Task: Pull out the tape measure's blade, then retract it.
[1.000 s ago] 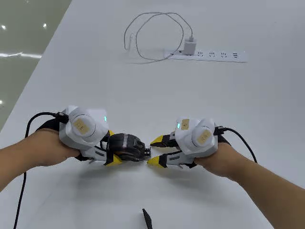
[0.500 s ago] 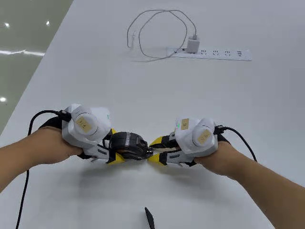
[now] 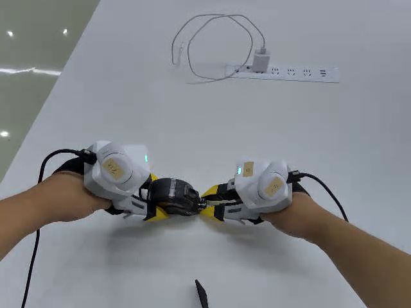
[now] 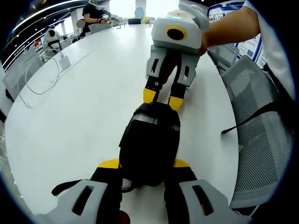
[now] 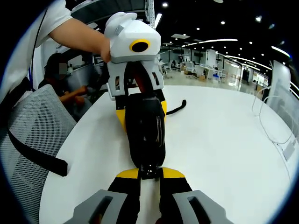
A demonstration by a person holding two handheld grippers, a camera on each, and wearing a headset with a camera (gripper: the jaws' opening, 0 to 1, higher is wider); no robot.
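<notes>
- My left gripper [image 4: 145,164] is clamped around the black tape measure [image 3: 173,196], at the near side of the white table [image 3: 192,115].
- My right gripper [image 5: 150,176] is nipped tight on the blade tip [image 5: 149,171], which sits against the case's right end.

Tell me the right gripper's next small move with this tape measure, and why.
Probably draw the right gripper straight back, away from the left gripper. The left gripper is shut on the tape measure, and the right one's yellow tips appear pinched on the end hook, with no blade out yet. Pulling apart should extend it.
</notes>
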